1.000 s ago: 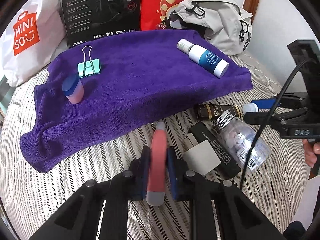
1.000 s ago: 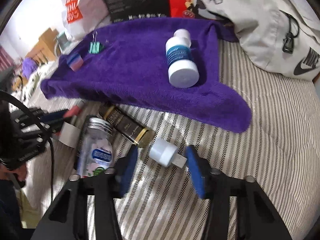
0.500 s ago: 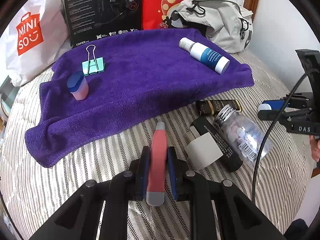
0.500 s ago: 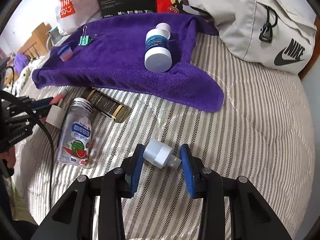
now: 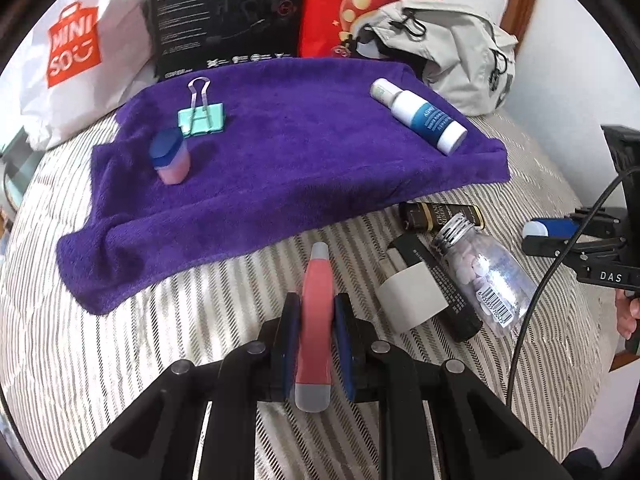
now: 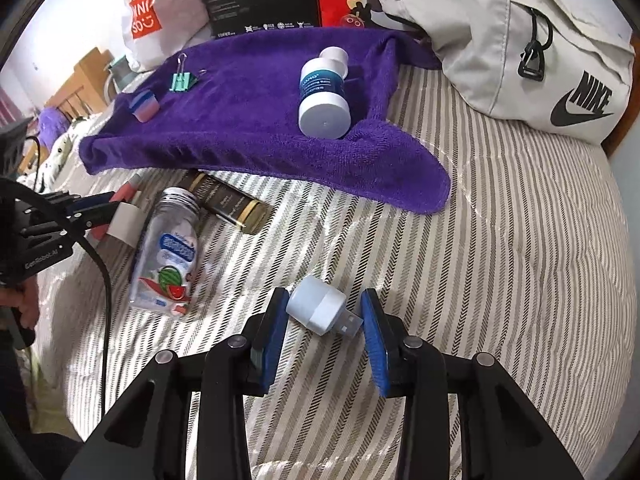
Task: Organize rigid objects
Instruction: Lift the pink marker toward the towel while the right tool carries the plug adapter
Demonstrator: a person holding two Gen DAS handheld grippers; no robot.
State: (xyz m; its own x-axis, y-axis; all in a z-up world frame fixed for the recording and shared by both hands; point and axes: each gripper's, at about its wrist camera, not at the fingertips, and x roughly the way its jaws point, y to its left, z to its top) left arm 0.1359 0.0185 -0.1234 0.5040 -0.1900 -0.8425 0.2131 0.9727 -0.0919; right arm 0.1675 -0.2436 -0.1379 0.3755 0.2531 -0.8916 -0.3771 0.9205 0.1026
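Plastic is my read of the slim coral-pink pen-shaped tool with grey ends that my left gripper holds: from the left wrist view its jaws are closed tight on the tool's middle, and I judge it light, stiff and a little slick, so a grip across the thicker mid-body seems right. Its grey tip points toward the purple terry towel spread on the striped bedcover; on that towel already sit a teal binder clip, a small pink pot with a blue lid and a white bottle with a blue label. From the right wrist view, my right gripper stands partly open around a small white USB plug-in light with a metal connector, which lies on the bedcover between the blue pads; I cannot tell whether either pad touches it. It looks hard, very light and smooth, likely to skid, so I would pinch the blocky white body, not the thin connector. A clear candy bottle with a watermelon label lies just to its left, off the towel.
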